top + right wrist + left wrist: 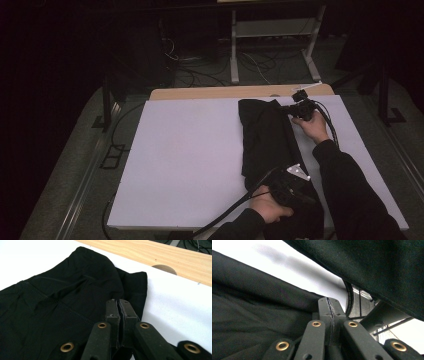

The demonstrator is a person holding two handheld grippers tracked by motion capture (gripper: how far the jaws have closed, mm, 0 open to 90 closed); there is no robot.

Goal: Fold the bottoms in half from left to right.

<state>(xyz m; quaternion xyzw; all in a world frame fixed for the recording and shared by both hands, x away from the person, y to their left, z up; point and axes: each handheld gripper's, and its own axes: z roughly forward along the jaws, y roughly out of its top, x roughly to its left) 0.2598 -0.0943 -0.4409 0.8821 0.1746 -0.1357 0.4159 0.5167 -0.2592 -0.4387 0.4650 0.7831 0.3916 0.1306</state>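
A black garment (267,140) lies folded lengthwise on the right half of the white board (190,150). My left gripper (292,187) is at the garment's near end, jaws pressed shut on the cloth; in the left gripper view the left gripper (330,306) pinches a fold of the garment (249,315). My right gripper (291,109) is at the garment's far right corner. In the right gripper view the right gripper (120,308) is shut on the hem of the garment (62,302), which spreads to the left.
A wooden table edge (225,92) runs behind the board, with a round cut-out (163,268) in it. Cables (200,75) and a metal frame (234,50) stand on the floor beyond. A dark sleeve (374,265) hangs over the left gripper view.
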